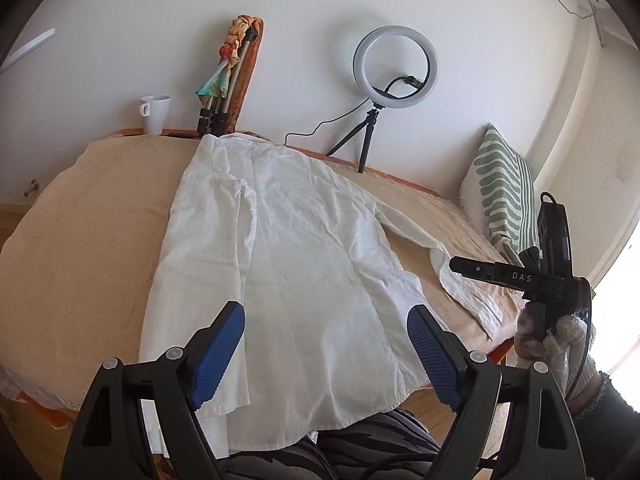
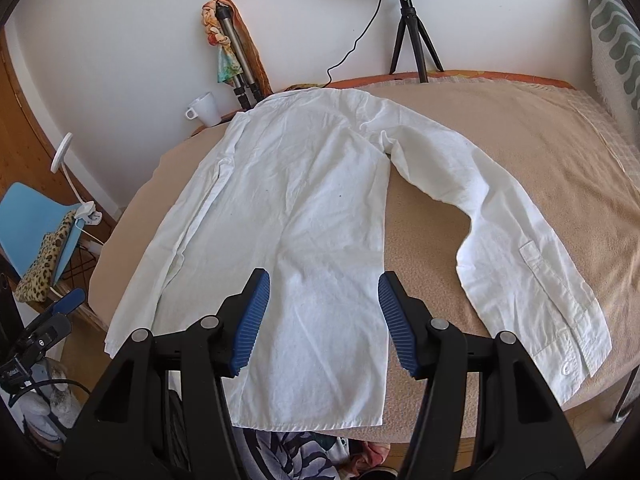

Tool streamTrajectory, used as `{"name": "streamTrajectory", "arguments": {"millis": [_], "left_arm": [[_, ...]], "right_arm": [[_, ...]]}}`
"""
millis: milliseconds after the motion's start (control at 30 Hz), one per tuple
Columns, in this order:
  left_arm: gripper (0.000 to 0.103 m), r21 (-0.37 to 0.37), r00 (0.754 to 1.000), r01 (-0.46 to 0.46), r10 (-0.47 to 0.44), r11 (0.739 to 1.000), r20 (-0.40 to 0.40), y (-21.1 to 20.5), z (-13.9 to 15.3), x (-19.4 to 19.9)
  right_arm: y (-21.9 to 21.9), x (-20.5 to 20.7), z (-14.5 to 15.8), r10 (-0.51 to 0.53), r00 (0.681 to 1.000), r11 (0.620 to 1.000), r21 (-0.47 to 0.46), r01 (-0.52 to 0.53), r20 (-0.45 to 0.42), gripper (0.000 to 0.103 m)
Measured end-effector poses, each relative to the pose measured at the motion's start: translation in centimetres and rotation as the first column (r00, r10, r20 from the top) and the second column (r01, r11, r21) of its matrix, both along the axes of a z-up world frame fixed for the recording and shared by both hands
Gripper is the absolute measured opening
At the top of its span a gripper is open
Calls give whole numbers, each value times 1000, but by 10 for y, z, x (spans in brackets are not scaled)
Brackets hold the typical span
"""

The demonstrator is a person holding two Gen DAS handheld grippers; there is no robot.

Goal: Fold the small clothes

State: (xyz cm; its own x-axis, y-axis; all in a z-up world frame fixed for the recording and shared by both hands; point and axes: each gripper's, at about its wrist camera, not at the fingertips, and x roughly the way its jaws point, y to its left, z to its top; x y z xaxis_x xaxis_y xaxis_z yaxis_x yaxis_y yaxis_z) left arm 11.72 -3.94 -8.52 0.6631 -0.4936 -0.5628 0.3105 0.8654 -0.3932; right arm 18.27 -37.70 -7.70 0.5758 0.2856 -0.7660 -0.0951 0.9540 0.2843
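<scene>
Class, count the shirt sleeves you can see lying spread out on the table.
1. The right sleeve of the white shirt stretches out across the beige table cover. The other sleeve seems folded along the shirt's left edge, partly hidden.

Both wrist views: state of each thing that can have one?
white shirt: flat on the table, left side folded in, right sleeve out
left gripper: open, empty
right gripper: open, empty
ring light: upright, unlit
mug: upright
</scene>
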Motion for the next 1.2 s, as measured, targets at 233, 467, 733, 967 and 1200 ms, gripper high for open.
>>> {"name": "streamTrajectory", "arguments": {"millis": [233, 467, 733, 967, 1200], "left_arm": [[86, -75, 997, 37, -42, 997, -71, -32, -9, 14], [87, -102, 992, 50, -62, 994, -114, -60, -17, 27], [87, -140, 982, 44, -69, 989, -176, -73, -30, 38], [87, -140, 981, 23, -49, 990, -187, -68, -32, 41], [87, -139, 980, 27, -53, 990, -192, -70, -34, 41]], "right_arm": [[-85, -7, -9, -151, 988, 988, 9, 151, -26, 60], [-162, 0, -26, -283, 956, 959, -25, 282, -72, 60], [-209, 20, -63, -342, 923, 938, -11, 345, -175, 60], [-188, 26, -67, -262, 951, 964, -102, 247, -164, 53], [-161, 29, -65, -175, 973, 960, -247, 135, -149, 5]]}}
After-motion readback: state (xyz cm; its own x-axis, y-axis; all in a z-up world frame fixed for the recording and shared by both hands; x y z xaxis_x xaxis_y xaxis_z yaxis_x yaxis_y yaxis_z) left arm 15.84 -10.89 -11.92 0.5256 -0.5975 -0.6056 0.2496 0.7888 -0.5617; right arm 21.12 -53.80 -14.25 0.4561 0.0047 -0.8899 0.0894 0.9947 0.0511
